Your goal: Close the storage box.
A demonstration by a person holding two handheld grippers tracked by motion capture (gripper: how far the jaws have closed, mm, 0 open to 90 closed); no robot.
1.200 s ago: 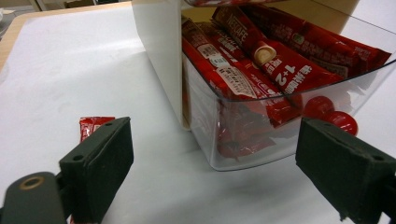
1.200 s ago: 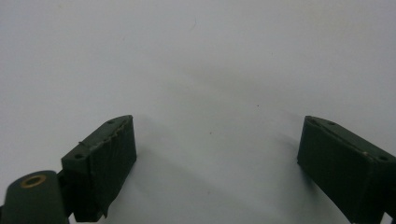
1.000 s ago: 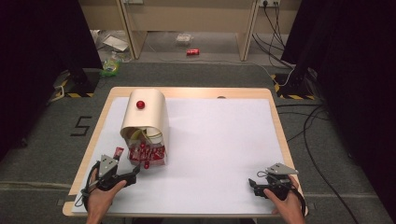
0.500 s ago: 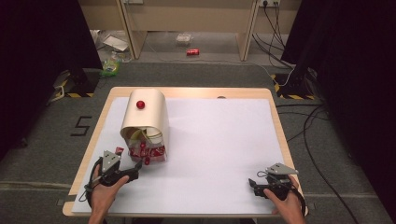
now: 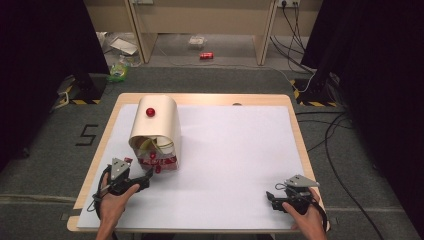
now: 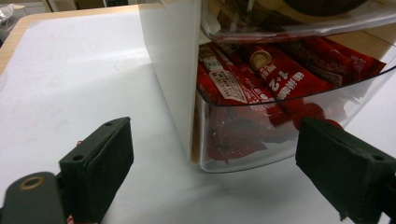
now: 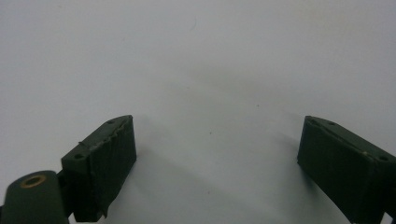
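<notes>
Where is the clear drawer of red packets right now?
In the high view the clear drawer juts from the near end of the cream arched box at the table's left, just ahead of the open left gripper; red packets fill it.

High view overlooks the table; gripper views skim it closely.

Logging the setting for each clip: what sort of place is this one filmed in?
Probably a lab or recording studio, not a home. A wooden table under a white sheet stands on grey carpet, black curtains hang at both sides, and loose cables run to hazard-striped stand bases.
</notes>
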